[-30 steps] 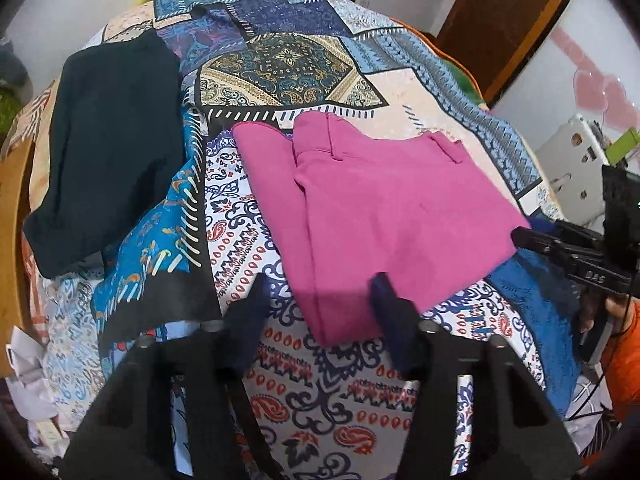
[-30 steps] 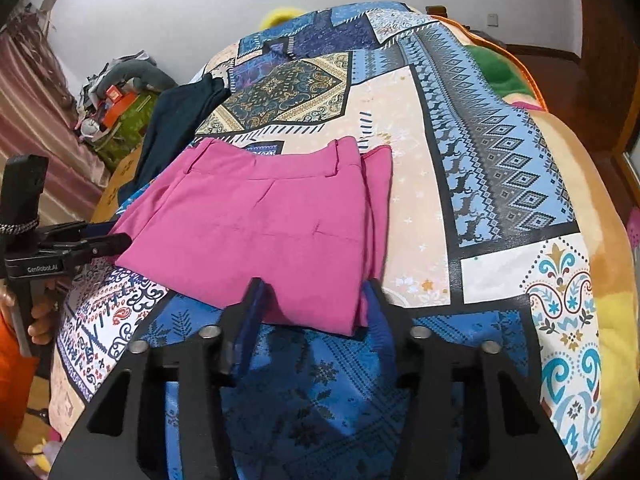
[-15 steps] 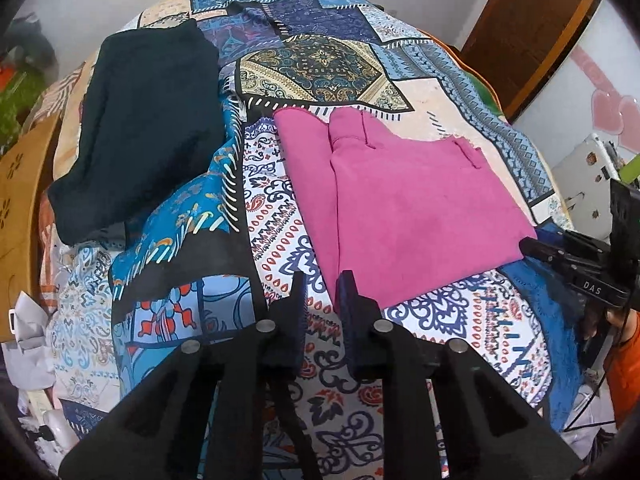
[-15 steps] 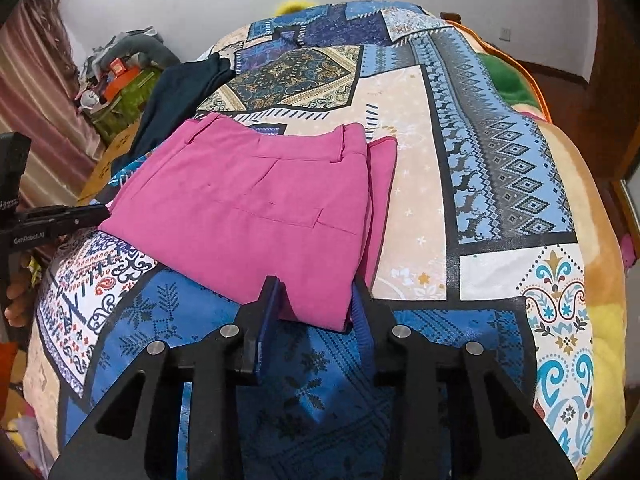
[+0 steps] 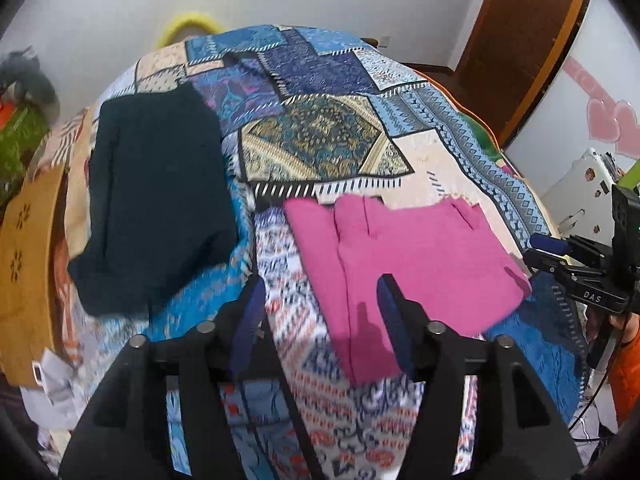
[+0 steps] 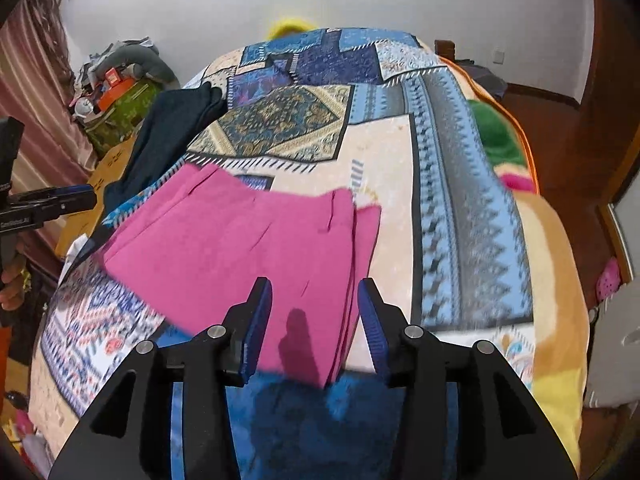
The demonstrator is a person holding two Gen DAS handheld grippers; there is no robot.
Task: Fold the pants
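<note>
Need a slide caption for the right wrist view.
Open right tool poised over the near edge of folded pink pants on a patchwork bedspread.

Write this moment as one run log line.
left gripper: open | right gripper: open | folded pink fabric pants: released, flat on patterned bedspread

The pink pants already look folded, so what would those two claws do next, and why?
Probably close both open grippers, left and right, on the pants' near edge. The pants lie folded on the bedspread, and that edge sits between the right jaws.
</note>
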